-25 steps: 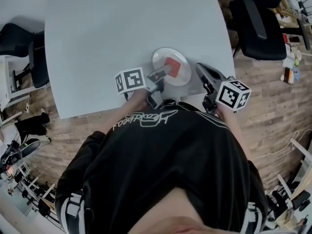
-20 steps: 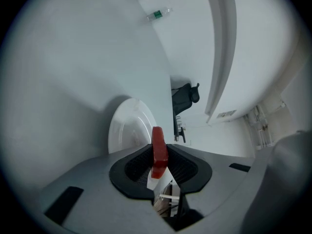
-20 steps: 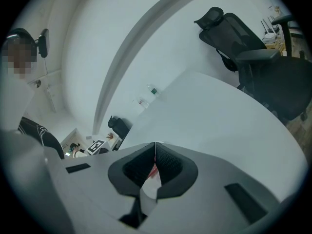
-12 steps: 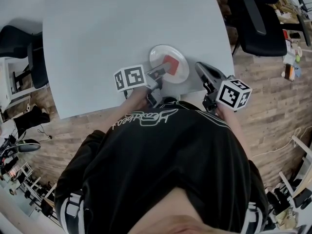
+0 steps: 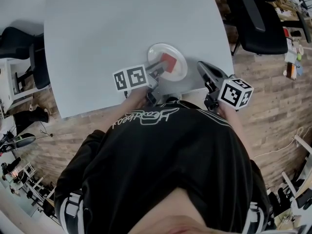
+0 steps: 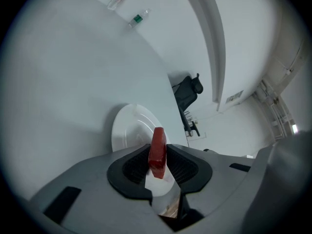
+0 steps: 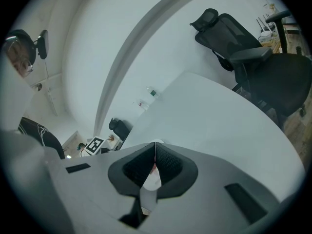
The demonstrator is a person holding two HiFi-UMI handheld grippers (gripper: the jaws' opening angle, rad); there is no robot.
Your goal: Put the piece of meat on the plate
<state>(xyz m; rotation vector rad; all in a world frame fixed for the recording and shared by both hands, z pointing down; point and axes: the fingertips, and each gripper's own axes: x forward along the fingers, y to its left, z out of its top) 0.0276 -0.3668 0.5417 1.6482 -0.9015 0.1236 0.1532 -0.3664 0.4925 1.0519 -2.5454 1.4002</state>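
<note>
A flat red piece of meat is held on edge over the white plate, near the table's front edge. My left gripper is shut on it; in the left gripper view the meat stands upright between the dark pads, with the plate just beyond and below. My right gripper hovers right of the plate, its marker cube towards the person. In the right gripper view its jaws meet, with nothing between them.
The pale grey table stretches away beyond the plate, with two small bottles at its far side. A black office chair stands at the right on the wood floor, and another dark chair at the left.
The left gripper has rolled a little about its own axis, still holding the meat over the plate. The right gripper has stayed where it was.
</note>
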